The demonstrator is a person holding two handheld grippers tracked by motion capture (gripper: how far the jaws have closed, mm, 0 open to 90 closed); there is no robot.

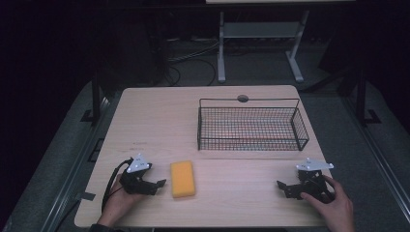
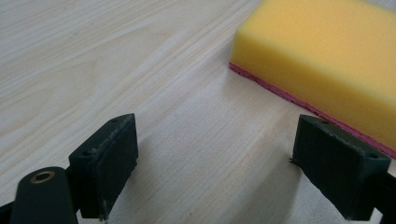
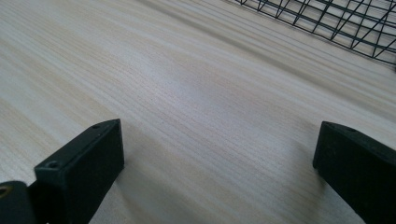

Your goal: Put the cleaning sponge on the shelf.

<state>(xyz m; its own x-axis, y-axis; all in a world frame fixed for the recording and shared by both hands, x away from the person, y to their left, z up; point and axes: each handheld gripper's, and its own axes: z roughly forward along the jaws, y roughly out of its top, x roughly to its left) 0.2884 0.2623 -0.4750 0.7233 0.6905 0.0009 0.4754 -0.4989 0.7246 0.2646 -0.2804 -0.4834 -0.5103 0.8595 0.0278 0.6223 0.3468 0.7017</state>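
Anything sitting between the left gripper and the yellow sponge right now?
Nothing. In the left gripper view, bare table lies between the open left gripper and the sponge; the high view agrees.

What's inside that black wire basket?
Nothing that I can see: through the wire basket only the wooden table shows under its mesh floor. The near wall's mesh blurs the strip right behind it a little.

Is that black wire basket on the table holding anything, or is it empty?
Empty. In the high view the black wire basket shows only the pale wooden table through its mesh floor; the yellow rectangular sponge lies outside it, nearer the person.
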